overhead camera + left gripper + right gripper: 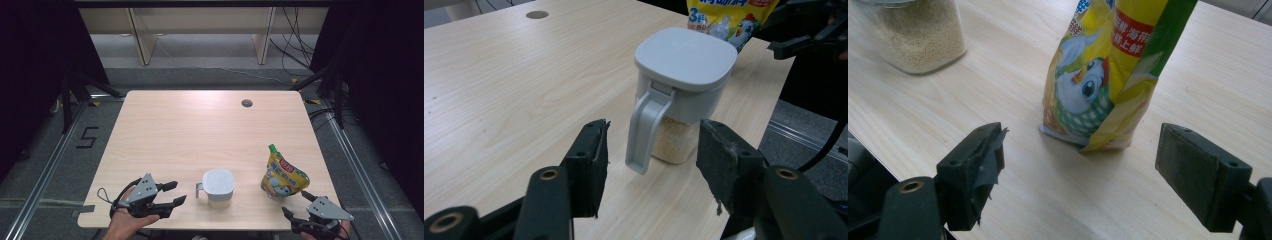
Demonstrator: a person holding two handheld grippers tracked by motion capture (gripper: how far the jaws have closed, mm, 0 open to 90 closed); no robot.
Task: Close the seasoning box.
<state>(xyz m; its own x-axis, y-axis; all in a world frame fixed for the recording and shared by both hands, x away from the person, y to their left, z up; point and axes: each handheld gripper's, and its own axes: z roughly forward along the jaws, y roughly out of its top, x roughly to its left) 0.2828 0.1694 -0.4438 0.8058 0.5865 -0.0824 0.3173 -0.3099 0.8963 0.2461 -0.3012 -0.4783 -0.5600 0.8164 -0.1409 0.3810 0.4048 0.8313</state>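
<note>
Where left gripper (pixel 649 150) gapes, jar handle (pixel 644 132) just ahead, untouched

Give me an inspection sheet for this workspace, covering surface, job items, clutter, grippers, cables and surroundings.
Surface: light wooden table, bare apart from two items; round grommet hole near the far edge.
Job's things: seasoning jar with grey lid and side handle, lid shut, pale granules inside; yellow snack pouch upright to its right, apart from it.
Clutter: nothing seen.
Grippers: left gripper open, its jaws short of the jar handle, empty; right gripper open, facing the pouch, empty.
Cables: black cables on the floor beyond the table.
Surroundings: dark curtains on both sides, wooden shelving behind.
</note>
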